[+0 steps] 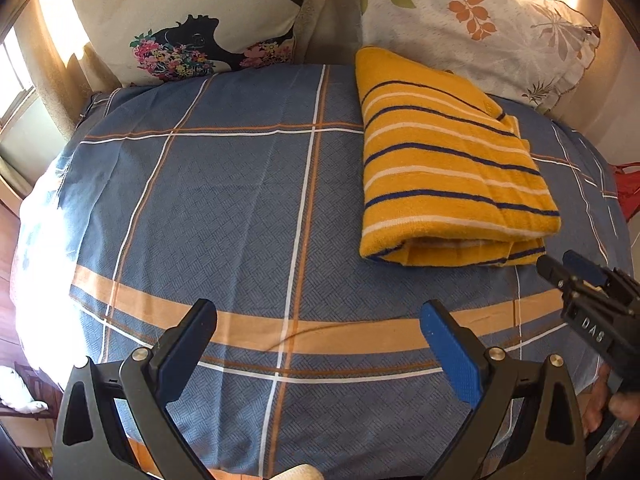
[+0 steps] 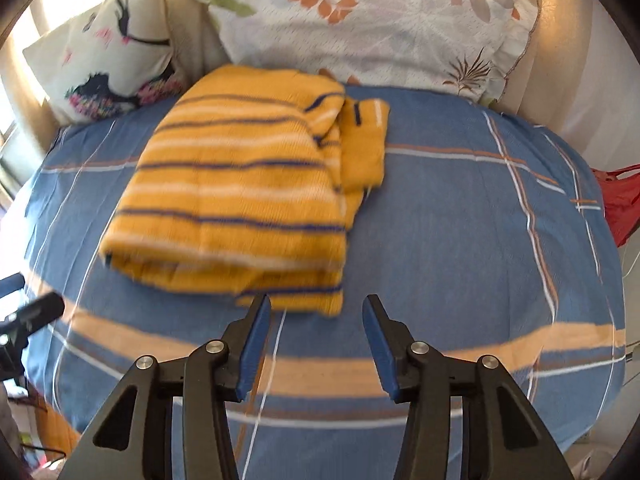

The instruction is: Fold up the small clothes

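1 folded garment (image 1: 448, 160), yellow w/ navy + white stripes, lies on the bed (image 1: 240, 208), on the blue checked sheet toward the far right, just in front of the pillows. It is folded into a thick rectangle w/ the layered edge facing near; in the right wrist view a smaller flap (image 2: 366, 140) sticks out at its far right corner, though that view is blurred so its exact shape is unclear.

2 pillows against the headboard: far left one (image 1: 192, 20) w/ a black bird + flower print, far right one (image 1: 480, 20) w/ orange and green leaves. A red item (image 2: 620, 200) shows past the bed's right edge.

2 claws, both holding nothing. Left claw (image 1: 318, 324) hovers over the near part of the bed, fingers wide apart, well apart from the garment. Right claw (image 2: 316, 312) has fingers apart, tips just beside the garment's near edge; from the left wrist view it sits at the garment's near right corner, contact can't be told.
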The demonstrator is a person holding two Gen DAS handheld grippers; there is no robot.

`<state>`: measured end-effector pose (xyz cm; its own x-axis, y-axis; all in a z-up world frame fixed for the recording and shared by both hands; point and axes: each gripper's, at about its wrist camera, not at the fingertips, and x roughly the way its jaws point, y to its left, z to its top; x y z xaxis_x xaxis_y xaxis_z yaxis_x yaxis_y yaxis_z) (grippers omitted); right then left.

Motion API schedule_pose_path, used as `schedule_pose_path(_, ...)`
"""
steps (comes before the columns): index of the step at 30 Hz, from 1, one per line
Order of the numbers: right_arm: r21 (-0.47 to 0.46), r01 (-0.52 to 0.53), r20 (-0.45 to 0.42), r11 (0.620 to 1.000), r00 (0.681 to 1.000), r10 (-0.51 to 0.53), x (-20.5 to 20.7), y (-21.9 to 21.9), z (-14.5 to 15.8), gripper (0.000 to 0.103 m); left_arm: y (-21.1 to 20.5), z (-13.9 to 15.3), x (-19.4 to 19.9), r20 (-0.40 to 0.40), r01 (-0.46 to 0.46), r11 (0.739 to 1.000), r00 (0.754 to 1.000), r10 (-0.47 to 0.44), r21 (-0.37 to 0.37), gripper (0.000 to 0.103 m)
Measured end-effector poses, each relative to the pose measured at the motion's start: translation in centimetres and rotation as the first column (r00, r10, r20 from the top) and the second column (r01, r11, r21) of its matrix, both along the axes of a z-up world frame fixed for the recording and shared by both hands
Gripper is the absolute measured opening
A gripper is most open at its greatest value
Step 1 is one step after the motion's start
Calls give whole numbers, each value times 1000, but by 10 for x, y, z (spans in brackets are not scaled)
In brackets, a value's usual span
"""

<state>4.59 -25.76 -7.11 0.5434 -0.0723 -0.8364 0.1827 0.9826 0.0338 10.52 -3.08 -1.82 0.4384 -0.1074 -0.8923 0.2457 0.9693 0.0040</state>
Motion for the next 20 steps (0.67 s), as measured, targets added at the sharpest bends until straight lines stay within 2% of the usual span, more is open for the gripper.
schedule_pose_path(5,30,3,-5,1000,1000,-3,-22,3,-4,53,-14,6,-21,17,18,1000,1000,-18,2,101)
schedule_pose_path(7,19,4,6,1000,1000,-4,-30,3,0,57,-20,9,-28,29,24,1000,999,-24,5,101)
schedule_pose_path(14,-13,9,44,1000,999,-8,-44,2,12,61,-30,19,-41,58,28,1000,998,-27,-1,101)
schedule_pose_path(20,-47,-13,15,999,1000,13,-45,7,8,63,-29,17,-44,43,0,1000,999,1,-13,101)
